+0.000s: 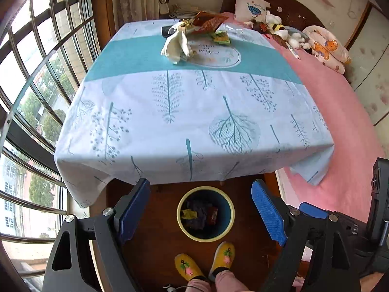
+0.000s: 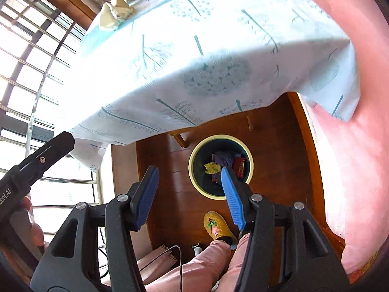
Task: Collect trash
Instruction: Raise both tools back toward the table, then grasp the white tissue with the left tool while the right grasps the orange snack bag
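A round bin (image 1: 206,236) with a pale yellow rim stands on the wooden floor in front of the table; it holds several wrappers, also seen in the right wrist view (image 2: 220,196). On the far part of the table lies a crumpled white tissue (image 1: 176,46) beside a red-brown wrapper (image 1: 209,22) and a small green-yellow wrapper (image 1: 221,38). My left gripper (image 1: 201,194) hangs open above the bin, nothing between its blue pads. My right gripper (image 2: 188,172) is also open and empty, high over the floor beside the bin.
The table (image 1: 170,112) wears a white and teal cloth with tree prints. A bed with a pink cover (image 1: 340,126), a pillow and soft toys runs along its right. Barred windows (image 1: 36,85) lie left. A person's yellow slippers (image 1: 204,262) stand near the bin.
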Demonstrator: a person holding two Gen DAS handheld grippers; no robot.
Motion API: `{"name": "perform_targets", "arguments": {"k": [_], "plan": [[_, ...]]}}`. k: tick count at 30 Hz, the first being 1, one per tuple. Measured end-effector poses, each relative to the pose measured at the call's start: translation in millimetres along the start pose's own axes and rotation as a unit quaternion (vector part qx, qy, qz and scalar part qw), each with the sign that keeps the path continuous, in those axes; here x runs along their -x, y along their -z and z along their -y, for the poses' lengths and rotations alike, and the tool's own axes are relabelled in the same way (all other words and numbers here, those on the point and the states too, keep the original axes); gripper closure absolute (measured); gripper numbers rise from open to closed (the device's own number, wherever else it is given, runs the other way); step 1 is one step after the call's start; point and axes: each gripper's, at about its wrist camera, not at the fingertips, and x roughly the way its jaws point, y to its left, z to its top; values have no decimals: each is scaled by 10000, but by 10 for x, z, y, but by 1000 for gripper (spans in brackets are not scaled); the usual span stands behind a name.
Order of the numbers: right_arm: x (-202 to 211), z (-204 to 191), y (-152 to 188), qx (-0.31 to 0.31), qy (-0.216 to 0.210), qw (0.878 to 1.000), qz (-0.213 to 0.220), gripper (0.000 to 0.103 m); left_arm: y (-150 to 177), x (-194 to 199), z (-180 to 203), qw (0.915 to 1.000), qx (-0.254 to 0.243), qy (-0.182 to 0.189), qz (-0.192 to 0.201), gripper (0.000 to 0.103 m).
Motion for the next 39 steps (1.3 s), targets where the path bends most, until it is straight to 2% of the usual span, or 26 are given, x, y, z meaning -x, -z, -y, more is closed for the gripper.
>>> {"name": "perform_targets", "arguments": {"k": [5, 11, 18, 22, 28, 33, 39], "plan": [[542, -247, -181, 26, -115, 9990, 428, 53, -334, 504, -90, 9988, -141, -58, 455, 17], [1194, -562, -468, 292, -14, 9896, 1410, 53, -731, 965, -193, 9934, -227, -384, 1057, 17], [1544, -815, -853, 499, -88, 9816, 1841, 53, -1229, 1088, -306, 9924, -97, -298, 1189, 17], [1642, -945, -1121, 706, -139, 9784, 1940, 53, -1512, 840, -380, 9960, 88, -114, 882, 17], [1477, -1031, -1677, 1005, -336, 9769, 1855, 53, -1909, 282, -485, 9973, 439, -243, 542, 17], [1073, -965, -2303, 1281, -597, 9779, 1541, 53, -2382, -386, -483, 9963, 829, -229, 70, 17], [366, -812, -3215, 1515, -792, 9814, 875, 53, -2951, -1260, -428, 9933, 1055, -340, -319, 17]]}}
